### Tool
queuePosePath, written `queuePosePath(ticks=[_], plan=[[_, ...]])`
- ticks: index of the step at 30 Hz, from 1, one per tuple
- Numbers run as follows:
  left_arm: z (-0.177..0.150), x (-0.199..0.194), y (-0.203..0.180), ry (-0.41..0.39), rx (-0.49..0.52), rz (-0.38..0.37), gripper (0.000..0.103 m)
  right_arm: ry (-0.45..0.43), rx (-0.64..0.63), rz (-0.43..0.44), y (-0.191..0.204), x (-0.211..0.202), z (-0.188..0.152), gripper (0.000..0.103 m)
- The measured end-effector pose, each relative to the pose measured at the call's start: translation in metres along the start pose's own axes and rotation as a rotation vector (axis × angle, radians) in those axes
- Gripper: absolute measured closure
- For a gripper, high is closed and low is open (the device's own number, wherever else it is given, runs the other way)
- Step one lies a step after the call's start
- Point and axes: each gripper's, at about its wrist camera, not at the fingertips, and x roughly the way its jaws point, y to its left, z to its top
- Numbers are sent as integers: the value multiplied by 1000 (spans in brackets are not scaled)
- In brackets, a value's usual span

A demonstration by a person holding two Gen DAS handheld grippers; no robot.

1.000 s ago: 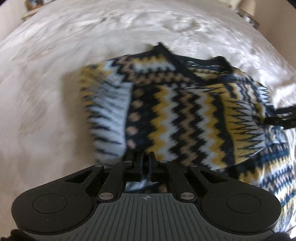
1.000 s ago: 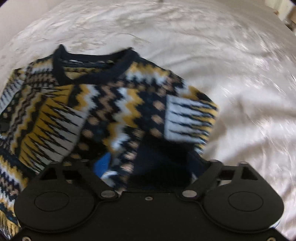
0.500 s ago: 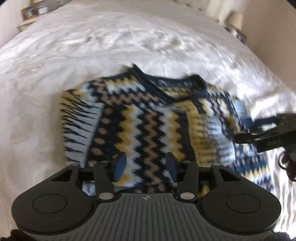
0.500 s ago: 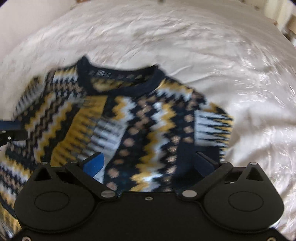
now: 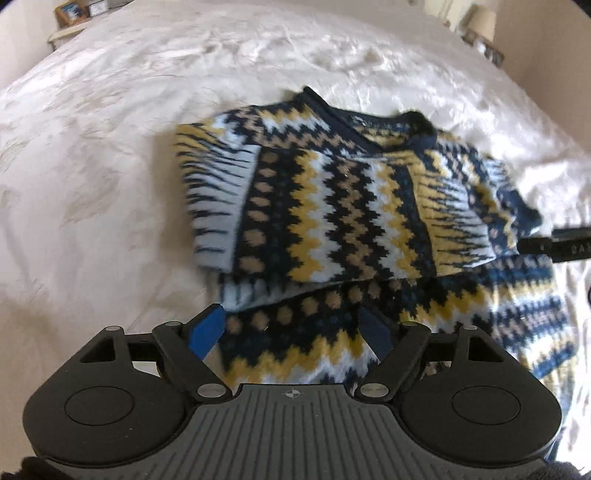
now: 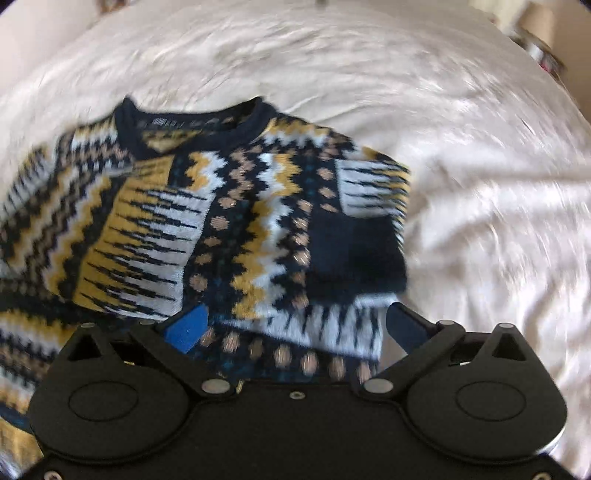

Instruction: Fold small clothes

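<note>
A small knitted sweater with navy, yellow, white and tan zigzags lies on a white bed, neck away from me. Both sleeves are folded in over its front. It also shows in the right wrist view. My left gripper is open, just above the sweater's lower left hem, holding nothing. My right gripper is open above the lower right hem, also empty. A black part of the right gripper shows at the right edge of the left wrist view.
The white bedspread surrounds the sweater on all sides. A shelf with framed pictures stands at the far left. A lamp on a bedside table stands at the far right.
Both grippers opened and let go of the sleeves, which now lie folded over the sweater's front. Both grippers pulled back towards the hem.
</note>
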Motion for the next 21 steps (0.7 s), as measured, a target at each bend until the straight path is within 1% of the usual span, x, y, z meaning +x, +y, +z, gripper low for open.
queuePosePath(ticks=[3, 6, 8, 12, 16, 21], plan=[[-6, -14, 9, -11, -29, -13, 24, -4, 101, 17, -7, -14, -16, 1], [-16, -22, 14, -7, -32, -28, 24, 4, 200, 50, -12, -28, -38, 1], [-26, -28, 16, -1, -30, -29, 24, 17, 233, 69, -13, -29, -49, 1], [-50, -39, 18, 18, -79, -29, 24, 46, 242, 97, -16, -41, -76, 1], [-74, -50, 9, 28, -123, -7, 24, 59, 261, 142, -22, -51, -99, 1], [-105, -62, -9, 42, -179, 14, 24, 91, 208, 205, -20, -54, -129, 1]])
